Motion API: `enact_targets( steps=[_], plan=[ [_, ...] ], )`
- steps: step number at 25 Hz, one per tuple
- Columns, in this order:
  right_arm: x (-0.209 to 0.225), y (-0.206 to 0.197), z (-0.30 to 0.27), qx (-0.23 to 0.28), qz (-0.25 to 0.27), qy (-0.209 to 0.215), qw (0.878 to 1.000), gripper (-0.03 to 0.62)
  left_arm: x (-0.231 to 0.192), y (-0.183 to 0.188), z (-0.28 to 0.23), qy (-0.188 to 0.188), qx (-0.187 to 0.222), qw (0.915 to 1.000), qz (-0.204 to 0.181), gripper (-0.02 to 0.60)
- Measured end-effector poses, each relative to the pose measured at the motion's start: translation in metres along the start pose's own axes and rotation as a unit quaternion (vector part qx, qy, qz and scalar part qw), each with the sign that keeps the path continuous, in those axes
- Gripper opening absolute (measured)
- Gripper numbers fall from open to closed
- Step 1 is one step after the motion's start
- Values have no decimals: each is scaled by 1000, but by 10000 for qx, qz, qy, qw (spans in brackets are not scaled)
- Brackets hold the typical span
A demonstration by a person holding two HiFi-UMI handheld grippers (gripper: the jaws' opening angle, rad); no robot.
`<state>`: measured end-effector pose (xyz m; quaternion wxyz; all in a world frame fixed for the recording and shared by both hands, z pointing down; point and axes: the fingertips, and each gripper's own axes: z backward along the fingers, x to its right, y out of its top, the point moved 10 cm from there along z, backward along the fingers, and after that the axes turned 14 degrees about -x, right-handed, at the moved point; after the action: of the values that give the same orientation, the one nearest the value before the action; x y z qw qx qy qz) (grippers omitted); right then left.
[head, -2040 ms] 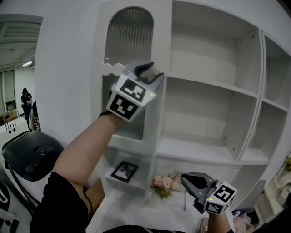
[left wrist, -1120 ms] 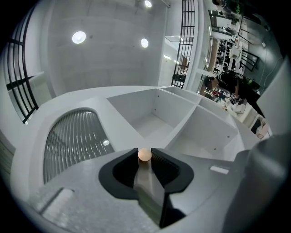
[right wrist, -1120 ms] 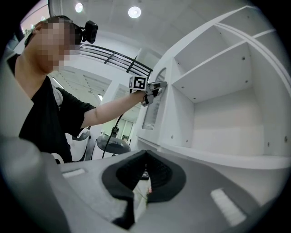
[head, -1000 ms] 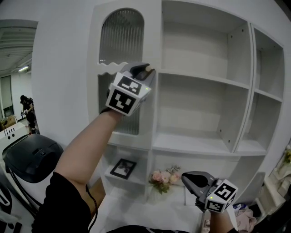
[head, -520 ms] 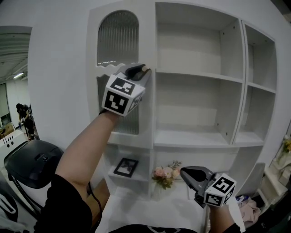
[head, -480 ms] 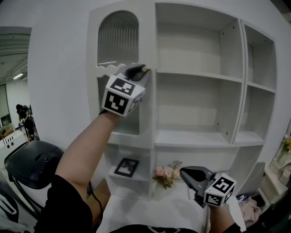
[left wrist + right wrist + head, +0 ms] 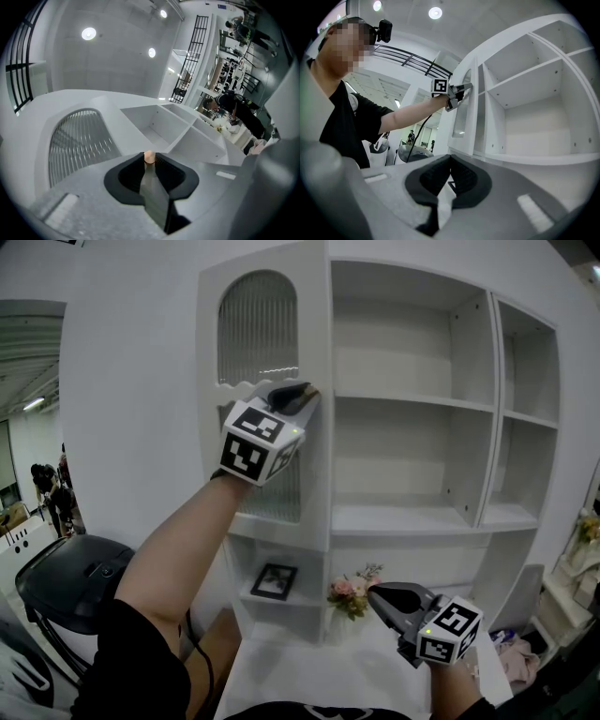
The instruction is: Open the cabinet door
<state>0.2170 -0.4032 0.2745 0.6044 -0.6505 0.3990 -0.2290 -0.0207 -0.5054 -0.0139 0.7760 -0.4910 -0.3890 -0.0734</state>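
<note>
The white cabinet door (image 7: pixel 267 399) with an arched ribbed-glass pane stands a little ajar at the left of the shelf unit. My left gripper (image 7: pixel 300 393) reaches up to the door's right edge. In the left gripper view its jaws are closing on the small peach knob (image 7: pixel 149 156), pinched at the tips of the left gripper (image 7: pixel 149 160). The right gripper view shows that arm at the door (image 7: pixel 464 112), which stands off from the cabinet. My right gripper (image 7: pixel 380 594) hangs low at the right, shut and empty; its jaws (image 7: pixel 450 159) meet at the tip.
Open white shelves (image 7: pixel 422 409) fill the unit to the right of the door. Below the door sit a framed picture (image 7: pixel 275 580) and a small bunch of flowers (image 7: pixel 349 589). A white tabletop (image 7: pixel 319 671) lies in front. A black chair (image 7: pixel 80 582) stands at the left.
The door has swung slightly outward with my left gripper still on the knob. My right gripper stays low at the right, nearly where it was.
</note>
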Motion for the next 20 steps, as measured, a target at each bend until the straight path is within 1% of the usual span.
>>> enact_targets(
  steps=[3,7,14,20],
  plan=[
    [-20,8,-4,109,-18,28,9999,-5,-2,2,11,-105,20,9999,79,77],
    [-47,16,-5,110,21,24,9999,-5,-5,8,25,-244,4,9997,94,77],
    [-82,20,3,123,-53,-177,9998,-5,-10,13,54,-396,111,9990,153,77],
    [-109,26,5,178,18,-324,9993,-5,-15,15,77,-517,190,9982,239,77]
  ],
)
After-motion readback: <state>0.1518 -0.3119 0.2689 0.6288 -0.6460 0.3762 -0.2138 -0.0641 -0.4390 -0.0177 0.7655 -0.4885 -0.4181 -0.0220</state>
